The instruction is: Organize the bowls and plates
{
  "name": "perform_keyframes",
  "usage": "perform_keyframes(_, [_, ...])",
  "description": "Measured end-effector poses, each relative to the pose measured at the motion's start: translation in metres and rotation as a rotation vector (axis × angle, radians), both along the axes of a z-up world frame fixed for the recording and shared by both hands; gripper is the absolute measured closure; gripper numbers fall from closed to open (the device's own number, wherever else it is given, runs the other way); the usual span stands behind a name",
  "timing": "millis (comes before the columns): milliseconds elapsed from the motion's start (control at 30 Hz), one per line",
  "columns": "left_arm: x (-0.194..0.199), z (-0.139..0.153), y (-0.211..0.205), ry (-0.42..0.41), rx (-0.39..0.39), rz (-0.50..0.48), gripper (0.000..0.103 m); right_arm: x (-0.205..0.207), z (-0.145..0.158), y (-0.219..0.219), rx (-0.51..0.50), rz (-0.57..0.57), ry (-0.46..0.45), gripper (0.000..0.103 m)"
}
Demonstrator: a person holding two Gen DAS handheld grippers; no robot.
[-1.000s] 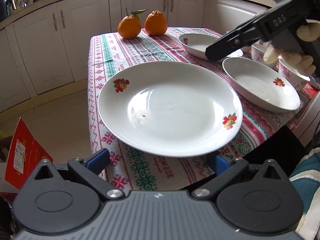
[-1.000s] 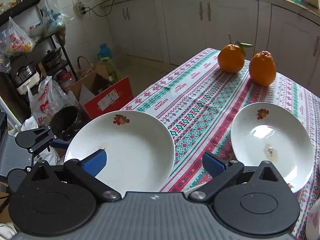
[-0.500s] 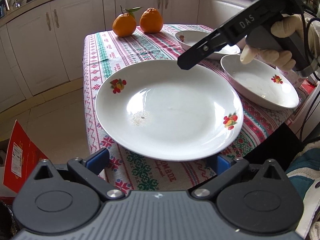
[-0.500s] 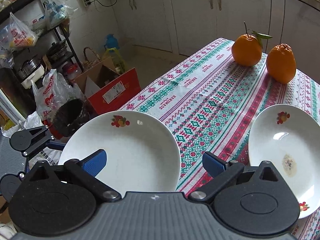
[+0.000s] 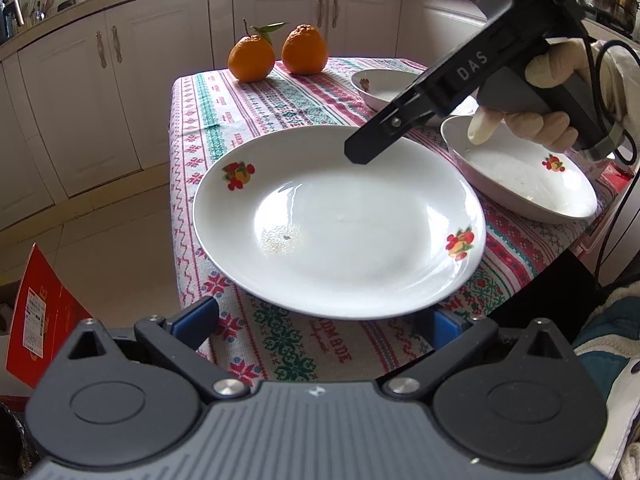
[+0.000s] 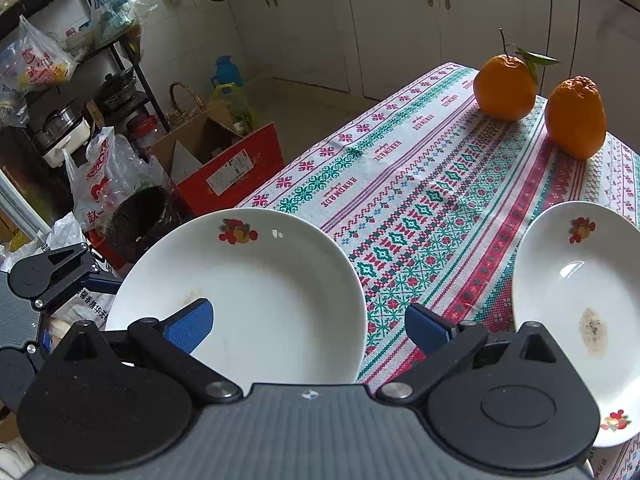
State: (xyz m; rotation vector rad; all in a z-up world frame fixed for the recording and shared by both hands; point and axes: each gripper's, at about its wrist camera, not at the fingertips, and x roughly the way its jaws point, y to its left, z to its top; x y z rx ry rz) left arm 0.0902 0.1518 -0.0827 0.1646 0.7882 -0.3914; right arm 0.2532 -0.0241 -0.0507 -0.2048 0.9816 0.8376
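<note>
A large white plate (image 5: 340, 224) with fruit prints lies at the table's near corner, its edge over the table rim. My left gripper (image 5: 320, 320) is open, its blue pads either side of the plate's near edge. My right gripper (image 6: 308, 326) is open above the same plate (image 6: 256, 292); one finger hovers over the plate's far rim in the left wrist view (image 5: 380, 140). A second white dish (image 5: 520, 176) sits to the right and a third dish (image 5: 384, 84) behind it. In the right wrist view one dish (image 6: 576, 312) lies at the right.
Two oranges (image 5: 276, 56) stand at the far end of the patterned tablecloth (image 5: 280, 96). A red cardboard box (image 6: 224, 168), bags and a dark bin (image 6: 140, 216) stand on the floor left of the table. White cabinets line the back.
The right gripper has moved left and lower, from over the far dishes to over the large plate. The left gripper has stayed at the plate's near edge.
</note>
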Motion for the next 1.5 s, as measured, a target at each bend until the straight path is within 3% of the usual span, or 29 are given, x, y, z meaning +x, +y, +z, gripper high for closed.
perform_keyframes(467, [-0.003, 0.003, 0.002, -0.048, -0.026, -0.077, 0.001, 0.01, -0.005, 0.004, 0.037, 0.056, 0.072, 0.0])
perform_keyframes(867, [0.0, 0.002, 0.002, -0.05, -0.027, -0.102, 0.002, 0.018, -0.01, 0.004, 0.07, 0.092, 0.131, 0.015])
perform_keyframes(1500, [0.003, 0.008, 0.003, -0.056, -0.042, -0.116, 0.003, 0.027, -0.008, -0.003, 0.112, 0.08, 0.179, 0.015])
